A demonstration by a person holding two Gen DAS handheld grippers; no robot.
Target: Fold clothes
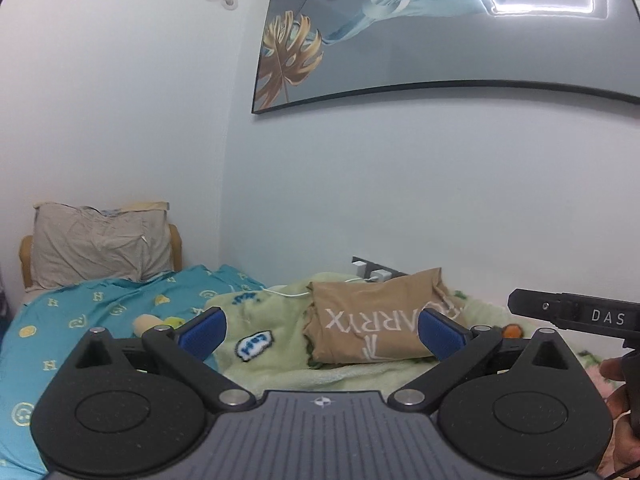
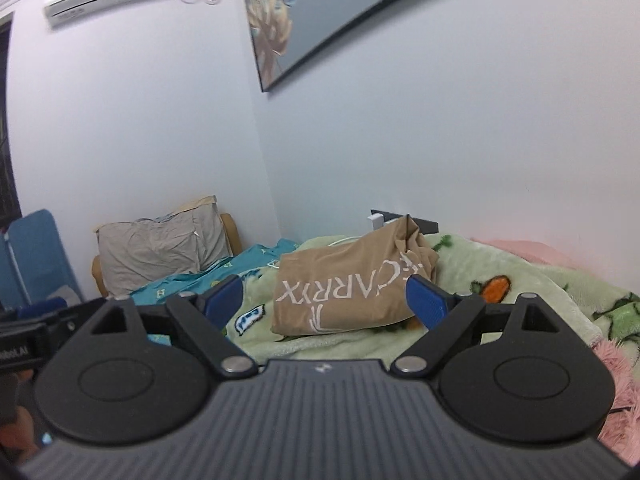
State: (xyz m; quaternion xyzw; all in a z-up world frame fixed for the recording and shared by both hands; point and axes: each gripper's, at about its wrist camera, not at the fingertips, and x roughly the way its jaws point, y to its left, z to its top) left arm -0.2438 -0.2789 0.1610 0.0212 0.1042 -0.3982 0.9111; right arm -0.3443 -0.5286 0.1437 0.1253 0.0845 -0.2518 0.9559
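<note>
Both grippers are held level above the near edge of the bed, pointing across it toward the pale blue wall. The left gripper [image 1: 322,334] has its jaws spread wide, the blue ribbed pads [image 1: 202,334] well apart with nothing between them and nothing touched. The right gripper [image 2: 325,304] is in the same pose, its jaws equally wide and empty; its black body also shows at the right edge of the left wrist view, with part of a hand [image 1: 616,372] below it.

Ahead of both, beyond the fingertips, lies the folded tan garment with white lettering [image 1: 376,320], a rough rectangle with one bunched end toward the wall. It rests on a light green fleece blanket with cartoon patches [image 1: 280,364] that covers the middle of the bed.

To the left is a teal sheet printed with yellow faces and letters [image 1: 80,320], and at the head of the bed a grey wrinkled pillow [image 1: 100,248] stands against the wooden headboard. A white charger with its cable [image 1: 378,276] is plugged in at the wall behind the garment. A pink fluffy cover [image 2: 624,384] lies at the right. A large framed picture with a gold leaf [image 1: 420,32] hangs above.
</note>
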